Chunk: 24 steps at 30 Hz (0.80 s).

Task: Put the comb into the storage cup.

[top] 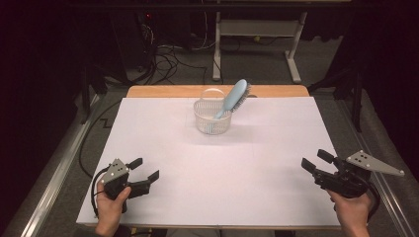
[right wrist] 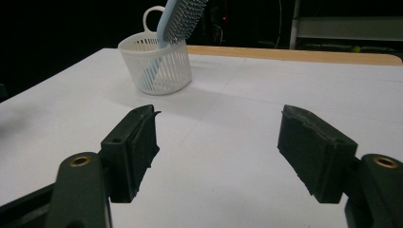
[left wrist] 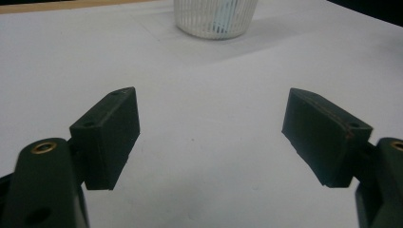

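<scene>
The person's left hand [top: 111,205] comes in at the surface's near left corner, holding the black two-jaw left gripper [top: 146,169] with a grey three-cornered plate on top, its jaws spread wide and aimed toward the far right. The right hand [top: 352,210] sits at the near right corner, holding the matching right gripper [top: 313,160], jaws likewise parted with nothing between them, aimed toward the far left.

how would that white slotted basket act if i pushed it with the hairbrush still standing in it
The basket looks like thin slotted plastic, so probably light and easy to slide. The blue hairbrush leans over its rim with the head high outside, so a push may well tip the basket toward that side.
</scene>
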### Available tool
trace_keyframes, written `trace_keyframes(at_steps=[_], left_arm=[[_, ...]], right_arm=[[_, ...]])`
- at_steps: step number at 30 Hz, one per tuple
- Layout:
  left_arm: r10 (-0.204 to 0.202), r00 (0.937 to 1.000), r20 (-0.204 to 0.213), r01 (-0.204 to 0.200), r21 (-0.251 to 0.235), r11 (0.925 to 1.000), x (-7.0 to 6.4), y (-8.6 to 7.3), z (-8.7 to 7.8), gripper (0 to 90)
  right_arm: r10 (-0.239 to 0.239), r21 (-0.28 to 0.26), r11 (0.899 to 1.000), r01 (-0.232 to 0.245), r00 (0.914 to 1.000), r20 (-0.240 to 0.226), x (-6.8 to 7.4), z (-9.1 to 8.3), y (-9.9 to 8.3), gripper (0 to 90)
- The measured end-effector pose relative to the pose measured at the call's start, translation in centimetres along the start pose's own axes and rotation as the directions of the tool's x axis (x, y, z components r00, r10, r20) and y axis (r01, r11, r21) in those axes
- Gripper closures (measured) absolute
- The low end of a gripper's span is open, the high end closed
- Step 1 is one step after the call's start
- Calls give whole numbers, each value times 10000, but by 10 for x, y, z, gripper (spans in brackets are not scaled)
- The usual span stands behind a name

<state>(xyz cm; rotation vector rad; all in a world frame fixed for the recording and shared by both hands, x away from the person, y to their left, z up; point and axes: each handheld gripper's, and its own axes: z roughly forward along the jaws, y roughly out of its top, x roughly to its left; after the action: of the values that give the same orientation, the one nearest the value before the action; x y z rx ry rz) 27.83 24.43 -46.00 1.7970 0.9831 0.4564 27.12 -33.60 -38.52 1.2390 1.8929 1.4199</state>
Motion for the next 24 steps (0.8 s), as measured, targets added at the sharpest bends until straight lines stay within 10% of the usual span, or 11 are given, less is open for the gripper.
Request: trace_keyframes(at_steps=[24], left_arm=[[-46, 10000, -44, 46, 19, 10000, 1, 0, 0, 210]], right_arm=[[236, 118, 9996, -240, 9992, 318, -7, -9, -14, 300]])
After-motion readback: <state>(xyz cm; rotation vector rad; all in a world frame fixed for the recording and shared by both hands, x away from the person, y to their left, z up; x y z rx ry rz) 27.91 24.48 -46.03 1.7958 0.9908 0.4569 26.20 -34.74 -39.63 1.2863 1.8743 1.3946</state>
